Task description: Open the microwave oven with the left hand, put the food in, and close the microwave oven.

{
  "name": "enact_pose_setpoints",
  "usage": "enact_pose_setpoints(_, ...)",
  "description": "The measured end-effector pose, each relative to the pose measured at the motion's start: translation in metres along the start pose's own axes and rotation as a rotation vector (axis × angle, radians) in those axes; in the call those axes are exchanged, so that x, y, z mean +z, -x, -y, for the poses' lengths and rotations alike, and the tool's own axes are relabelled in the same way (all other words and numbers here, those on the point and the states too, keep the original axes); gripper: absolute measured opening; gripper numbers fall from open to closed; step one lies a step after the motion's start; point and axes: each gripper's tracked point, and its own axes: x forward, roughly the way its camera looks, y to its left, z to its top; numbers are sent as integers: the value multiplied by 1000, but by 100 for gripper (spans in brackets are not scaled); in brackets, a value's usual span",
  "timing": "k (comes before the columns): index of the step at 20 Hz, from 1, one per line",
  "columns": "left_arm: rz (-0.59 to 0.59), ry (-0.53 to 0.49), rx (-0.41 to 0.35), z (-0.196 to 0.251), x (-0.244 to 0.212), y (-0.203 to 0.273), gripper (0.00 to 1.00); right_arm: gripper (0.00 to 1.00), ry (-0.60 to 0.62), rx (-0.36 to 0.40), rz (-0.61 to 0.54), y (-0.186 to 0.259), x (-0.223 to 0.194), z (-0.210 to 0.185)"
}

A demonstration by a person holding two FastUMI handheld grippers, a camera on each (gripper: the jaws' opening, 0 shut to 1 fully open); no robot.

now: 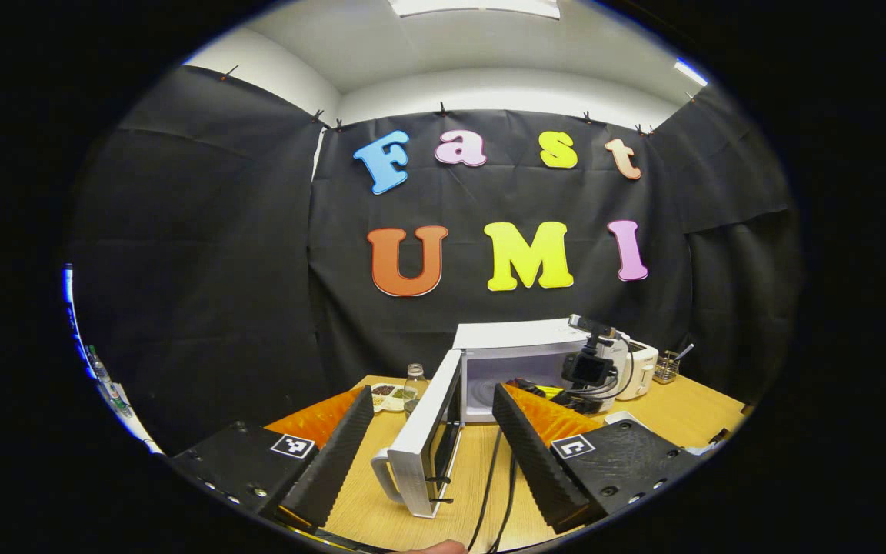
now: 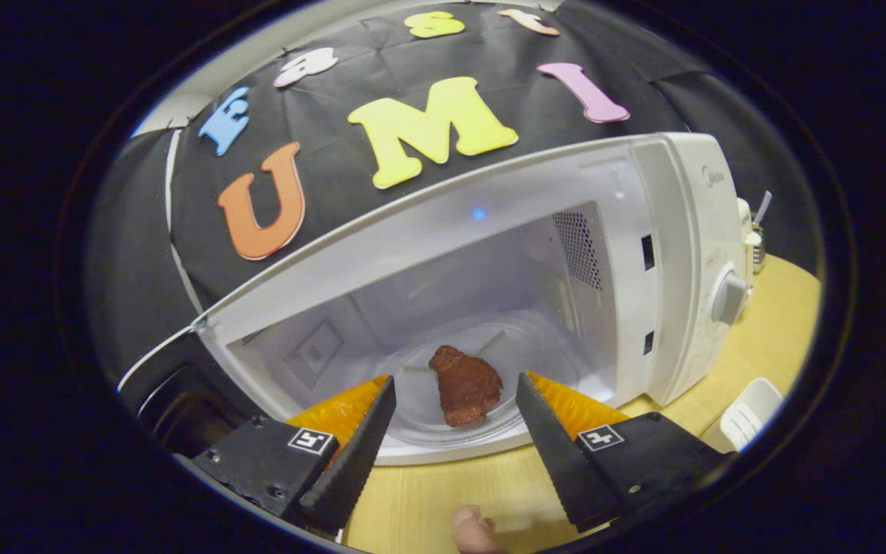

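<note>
Inside the boxy white microwave point(image 2: 666, 254), on its round glass tray point(image 2: 412, 431), lies the lumpy brown food point(image 2: 464, 387). Just before the cavity, the right gripper point(image 2: 454, 412) hangs with ridged fingers spread wide, empty. Farther from the microwave, the left gripper point(image 1: 434, 415) is wide too, holding nothing; between its fingers stands the swung-open door point(image 1: 428, 438), loop handle point(image 1: 385, 477) nearest, above the pale wood table point(image 1: 689, 408).

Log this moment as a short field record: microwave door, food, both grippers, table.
door: white microwave oven, its door swung open
food: brown lumpy piece of food on the glass turntable inside
left gripper: open, facing the door's edge
right gripper: open, empty, before the cavity
table: light wooden tabletop
</note>
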Motion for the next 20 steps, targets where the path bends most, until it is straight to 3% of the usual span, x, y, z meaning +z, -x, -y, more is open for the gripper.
enact_pose_setpoints(1, 0, 1, 7, -5, -3, 1, 96, 89, 24, 29, 9, 14, 6, -2)
enact_pose_setpoints(2, 1, 6, 17, -11, -5, 1, 87, 100, 41, 46, 27, 26, 13, 0)
enact_pose_setpoints(3, -9, 16, 32, -17, -10, 0, 97, 99, 60, 56, 38, 40, 19, 2)
enact_pose_setpoints(8, -46, 54, 72, -47, -37, -2, 97, 99, 187, 98, 57, 124, 43, 14)
enact_pose_setpoints(12, -36, 42, 98, -61, -47, 3, 95, 100, 332, 46, 161, 200, 72, 41)
enact_pose_setpoints(13, -33, 42, 105, -66, -51, 5, 84, 100, 367, 31, 183, 217, 76, 47)
enact_pose_setpoints(14, -40, 45, 94, -64, -55, 4, 84, 99, 402, 21, 209, 237, 79, 51)
enact_pose_setpoints(16, -46, 48, 87, -65, -63, 5, 62, 100, 448, 0, 246, 267, 84, 60)
enact_pose_setpoints(17, -45, 43, 85, -67, -66, 5, 65, 100, 457, -5, 254, 280, 86, 62)
enact_pose_setpoints(19, -39, 24, 113, -72, -67, 6, 34, 100, 450, 20, 265, 303, 87, 62)
enact_pose_setpoints(20, -36, 8, 138, -80, -69, 5, 41, 100, 441, 34, 273, 311, 90, 61)
